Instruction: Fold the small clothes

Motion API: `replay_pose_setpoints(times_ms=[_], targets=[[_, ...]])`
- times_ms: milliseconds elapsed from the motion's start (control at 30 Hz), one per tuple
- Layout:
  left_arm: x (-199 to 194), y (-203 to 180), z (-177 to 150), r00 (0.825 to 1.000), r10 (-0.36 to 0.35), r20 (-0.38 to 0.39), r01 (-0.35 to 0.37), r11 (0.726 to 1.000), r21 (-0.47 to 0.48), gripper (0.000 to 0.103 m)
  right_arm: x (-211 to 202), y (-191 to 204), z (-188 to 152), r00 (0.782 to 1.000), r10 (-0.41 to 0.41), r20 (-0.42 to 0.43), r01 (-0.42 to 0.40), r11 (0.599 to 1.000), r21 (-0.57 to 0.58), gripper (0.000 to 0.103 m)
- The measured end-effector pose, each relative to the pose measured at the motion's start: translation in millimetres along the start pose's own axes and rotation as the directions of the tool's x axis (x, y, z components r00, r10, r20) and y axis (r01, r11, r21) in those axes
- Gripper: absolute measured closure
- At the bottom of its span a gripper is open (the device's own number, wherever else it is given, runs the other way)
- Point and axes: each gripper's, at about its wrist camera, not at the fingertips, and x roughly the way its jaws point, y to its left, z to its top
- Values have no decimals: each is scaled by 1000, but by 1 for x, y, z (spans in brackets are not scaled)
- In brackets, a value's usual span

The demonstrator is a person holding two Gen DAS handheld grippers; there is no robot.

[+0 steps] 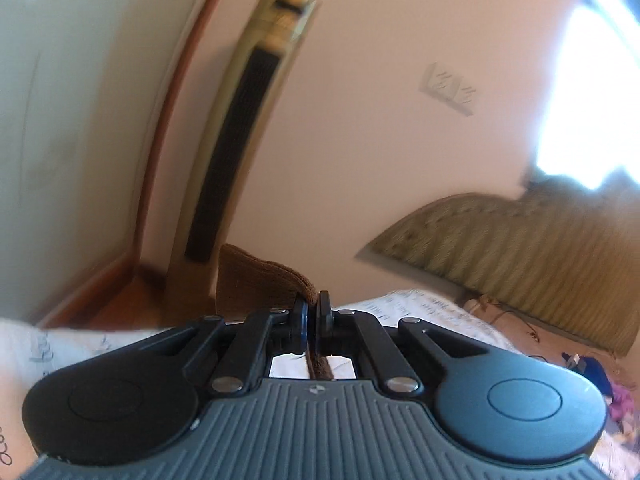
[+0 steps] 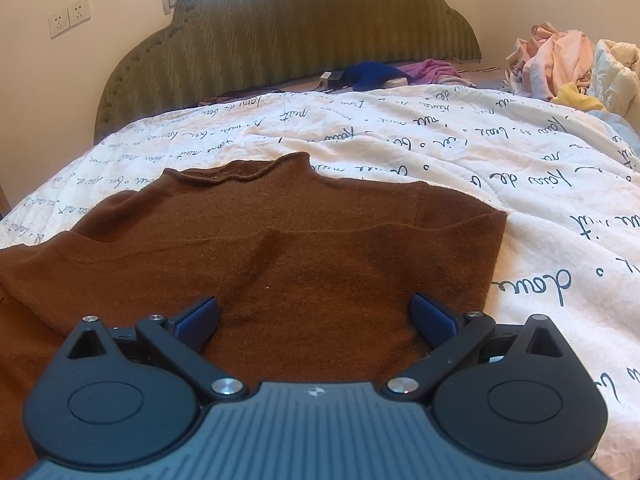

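Brown fine-knit sweater (image 2: 256, 248) spread flat on white quilted bedspread with black script print (image 2: 520, 184), left gripper (image 1: 313, 320) fingers clamped on a raised brown knit edge (image 1: 260, 280), right gripper (image 2: 314, 316) fingers spread wide over the sweater, green ribbed scalloped headboard (image 2: 288, 32) behind

Daylight blows out the window (image 1: 592, 92) at left wrist's right edge; that view is motion-blurred, edges fisheye-bent
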Motion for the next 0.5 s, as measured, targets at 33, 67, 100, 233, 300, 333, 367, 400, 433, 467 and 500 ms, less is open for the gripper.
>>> replay_pose_setpoints(times_ms=[33,67,100,233,300,333,367,400,433,467,500], targets=[[-9,-16,-1,999,-37,15,36,999,32,100,0,0,0,1000,1,1,-1,1000,3,0],[-17,-36,-4,996,-83,26,81,995,64,100,0,0,0,1000,2,2,-2,1000,5,0],[-27,-57,-9,990,-139,28,136,986,93,100,0,-1,0,1000,4,4,-4,1000,9,0],[-70,-165,-60,894,-441,-74,447,874,192,100,-3,-10,1,999,42,23,-44,997,69,0],[-88,-215,-105,791,-573,-214,609,772,183,100,-5,-19,0,996,77,40,-81,989,122,0],[-93,-237,-134,714,-622,-322,687,711,149,99,-6,-24,0,995,92,49,-99,984,145,0],[-95,-256,-165,621,-647,-442,751,652,102,98,-7,-28,-1,992,109,58,-118,978,170,0],[-97,-272,-197,534,-643,-549,792,607,59,93,-8,-31,-1,990,123,66,-134,973,190,0],[-99,-281,-227,481,-615,-625,806,591,39,80,-8,-35,-1,988,138,74,-151,966,212,0],[-103,-284,-249,454,-592,-666,807,589,26,80,-9,-39,-2,985,153,82,-168,958,232,0],[-106,-279,-262,438,-591,-677,808,589,9,80,-9,-42,-2,982,166,88,-183,951,248,0]])
